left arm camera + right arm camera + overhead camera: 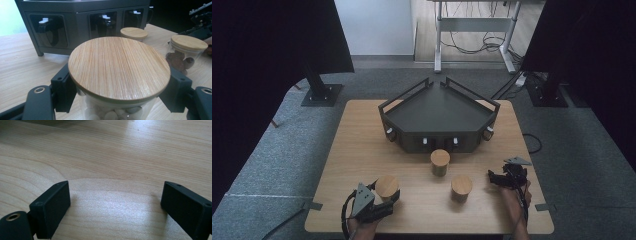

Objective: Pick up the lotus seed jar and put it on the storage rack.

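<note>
My left jaws are filled by the glass jar with a round bamboo lid [117, 72]. Ahead of them stand two more bamboo-lidded jars [440, 162] [461, 187], and behind those the dark angular metal rack [439, 117] blocks the way. Between my spread right jaws lies bare pale wooden tabletop [115, 202], free to pass.

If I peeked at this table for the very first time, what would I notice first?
Probably the jar with white pebbles at the near left of the table, its round wooden lid squeezed between the left tool. Behind it sits a big dark angular rack with small compartments along its front. Two more wooden-lidded jars stand in the middle, one holding brown lumps, while the right tool hangs open over bare table.
</note>
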`<state>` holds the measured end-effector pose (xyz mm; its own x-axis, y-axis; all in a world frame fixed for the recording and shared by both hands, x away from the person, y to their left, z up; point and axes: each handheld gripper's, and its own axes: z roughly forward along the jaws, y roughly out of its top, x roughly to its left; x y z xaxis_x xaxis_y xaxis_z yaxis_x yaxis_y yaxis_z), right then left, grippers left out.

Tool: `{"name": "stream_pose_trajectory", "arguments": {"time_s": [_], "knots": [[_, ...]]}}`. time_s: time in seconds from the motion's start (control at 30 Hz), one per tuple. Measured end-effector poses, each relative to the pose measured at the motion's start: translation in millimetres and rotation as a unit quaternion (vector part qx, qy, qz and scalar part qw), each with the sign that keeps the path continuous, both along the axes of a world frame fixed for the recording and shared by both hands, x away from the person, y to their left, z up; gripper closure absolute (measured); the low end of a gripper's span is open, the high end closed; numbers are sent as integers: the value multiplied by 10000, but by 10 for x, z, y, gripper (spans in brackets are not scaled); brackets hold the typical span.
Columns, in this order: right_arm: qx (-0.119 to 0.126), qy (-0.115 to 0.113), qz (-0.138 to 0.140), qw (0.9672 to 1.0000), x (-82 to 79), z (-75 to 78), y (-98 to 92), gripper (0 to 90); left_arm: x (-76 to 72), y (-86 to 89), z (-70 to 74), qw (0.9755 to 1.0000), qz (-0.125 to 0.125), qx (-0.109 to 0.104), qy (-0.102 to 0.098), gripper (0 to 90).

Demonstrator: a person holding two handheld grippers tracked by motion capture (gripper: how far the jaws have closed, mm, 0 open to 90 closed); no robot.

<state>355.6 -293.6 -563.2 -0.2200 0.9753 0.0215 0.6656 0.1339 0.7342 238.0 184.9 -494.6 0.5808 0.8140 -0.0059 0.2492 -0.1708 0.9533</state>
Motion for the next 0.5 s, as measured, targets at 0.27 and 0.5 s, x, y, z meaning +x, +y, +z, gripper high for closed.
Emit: {"name": "stream_pose_trajectory", "arguments": {"time_s": [0.27, 0.5], "knots": [[-1, 0, 6, 10000, 1, 0, -1, 82, 81, 28, 128, 9999, 57, -56, -70, 258], [-1, 0, 9, 10000, 2, 0, -2, 82, 170, 18, 229, 9999, 44, -46, -107, 259]]}}
